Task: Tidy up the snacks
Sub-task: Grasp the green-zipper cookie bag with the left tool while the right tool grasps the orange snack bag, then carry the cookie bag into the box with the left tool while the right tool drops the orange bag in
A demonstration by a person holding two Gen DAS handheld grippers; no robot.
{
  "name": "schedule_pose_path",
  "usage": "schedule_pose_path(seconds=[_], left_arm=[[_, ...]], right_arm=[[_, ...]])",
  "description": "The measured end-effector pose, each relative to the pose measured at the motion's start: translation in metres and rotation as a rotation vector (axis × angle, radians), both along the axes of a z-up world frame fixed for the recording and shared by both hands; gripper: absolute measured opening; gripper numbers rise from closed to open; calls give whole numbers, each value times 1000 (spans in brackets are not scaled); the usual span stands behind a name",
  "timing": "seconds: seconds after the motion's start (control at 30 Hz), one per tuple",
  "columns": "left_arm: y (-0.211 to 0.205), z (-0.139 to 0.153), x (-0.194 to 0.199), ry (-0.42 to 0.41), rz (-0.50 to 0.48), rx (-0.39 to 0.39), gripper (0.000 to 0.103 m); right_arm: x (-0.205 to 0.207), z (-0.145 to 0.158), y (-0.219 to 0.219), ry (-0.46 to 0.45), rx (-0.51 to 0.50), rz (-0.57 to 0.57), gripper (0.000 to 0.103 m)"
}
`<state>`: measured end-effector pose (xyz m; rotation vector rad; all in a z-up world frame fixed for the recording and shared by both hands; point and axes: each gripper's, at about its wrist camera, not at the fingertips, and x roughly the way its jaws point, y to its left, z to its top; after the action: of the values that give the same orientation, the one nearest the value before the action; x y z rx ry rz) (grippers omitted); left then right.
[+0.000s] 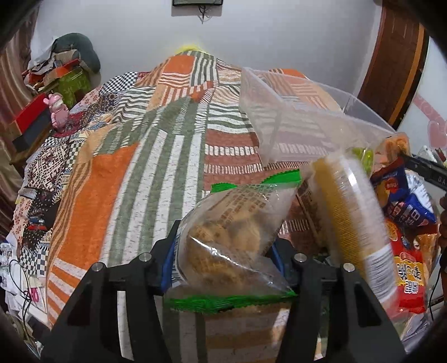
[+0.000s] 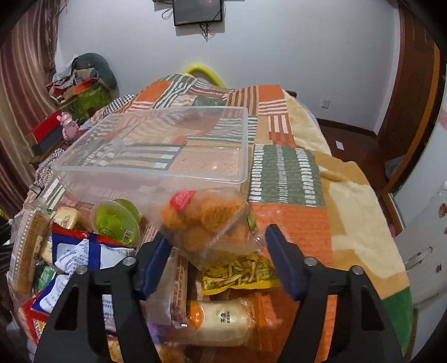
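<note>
On bedspread: snack packs, Korean lettering, red packet.

Orange, green and white striped patchwork bedspread; green-edged snack bag.

Wall monitor, pink toy, curtain.

The storage bin is clear, smooth plastic. Glossy, crinkled transparent film wraps the green-edged biscuit bag. The patchwork bedspread is matt woven cloth; the far-right door is polished wood.
</note>
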<state>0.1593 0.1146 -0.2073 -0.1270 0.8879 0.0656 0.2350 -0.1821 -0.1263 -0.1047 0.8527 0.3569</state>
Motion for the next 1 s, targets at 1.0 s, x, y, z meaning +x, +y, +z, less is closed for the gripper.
schedule_pose_path(seconds=[1.0], left_arm=[[-46,113,46,-256,-61,-8,54]], right_arm=[[-3,54,2,-188,113,59,32]])
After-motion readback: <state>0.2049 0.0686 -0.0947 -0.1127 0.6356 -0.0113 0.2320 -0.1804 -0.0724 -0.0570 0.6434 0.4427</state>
